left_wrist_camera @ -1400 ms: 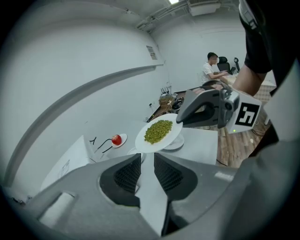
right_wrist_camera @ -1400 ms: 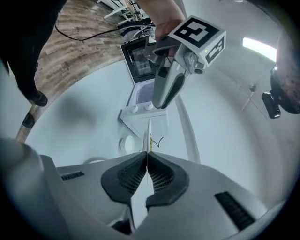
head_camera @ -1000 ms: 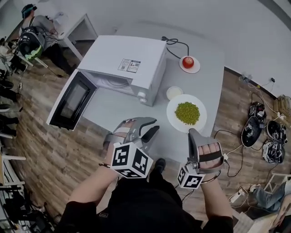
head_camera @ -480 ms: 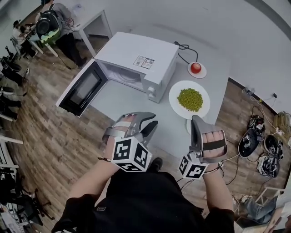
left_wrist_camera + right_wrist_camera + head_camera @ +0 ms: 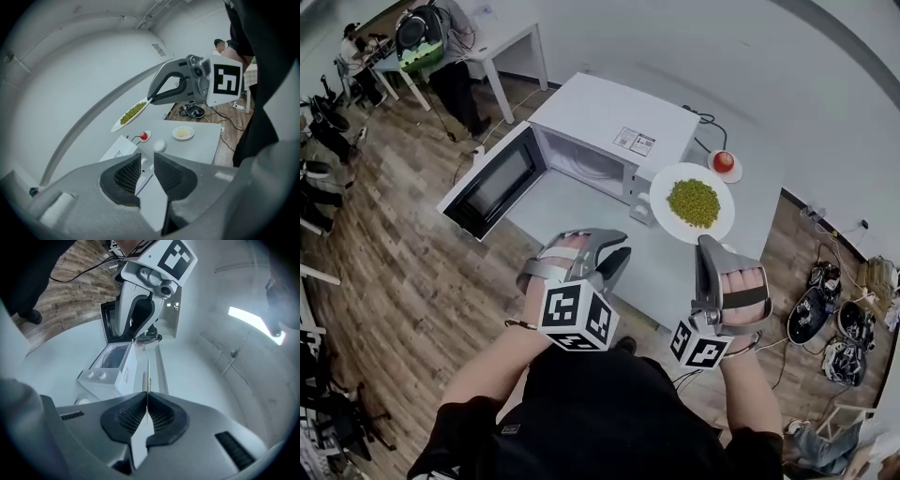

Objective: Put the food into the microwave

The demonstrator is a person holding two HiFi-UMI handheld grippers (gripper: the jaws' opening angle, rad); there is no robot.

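**Plate of peas: pinched by the rim, in the air, not yet in the microwave**

Plate of green peas [image 5: 659, 202] is held above the bench [image 5: 572, 216], just right of the microwave [image 5: 609, 117]. The microwave door [image 5: 492, 183] stands wide open and the cavity [image 5: 586, 161] looks empty.

Right tongs [image 5: 146, 400] are pressed together on the near rim, and the plate shows edge-on between the pads. Left tongs [image 5: 146, 161] are spread with nothing between them, hanging near the front of the bench.

Handling, my read:
- The plate looks rigid and glazed, so it won't flex but could slip in the pads.
- With a one-sided rim grip, the whole load hangs off the far side of the pinch.
- The peas are loose and piled in the middle, so any tilt would roll them off.
- The rim is the only place to grip, and the plate has to stay level through the opening.

A saucer with a red fruit [image 5: 724, 161] sits behind the plate, clear of the path.
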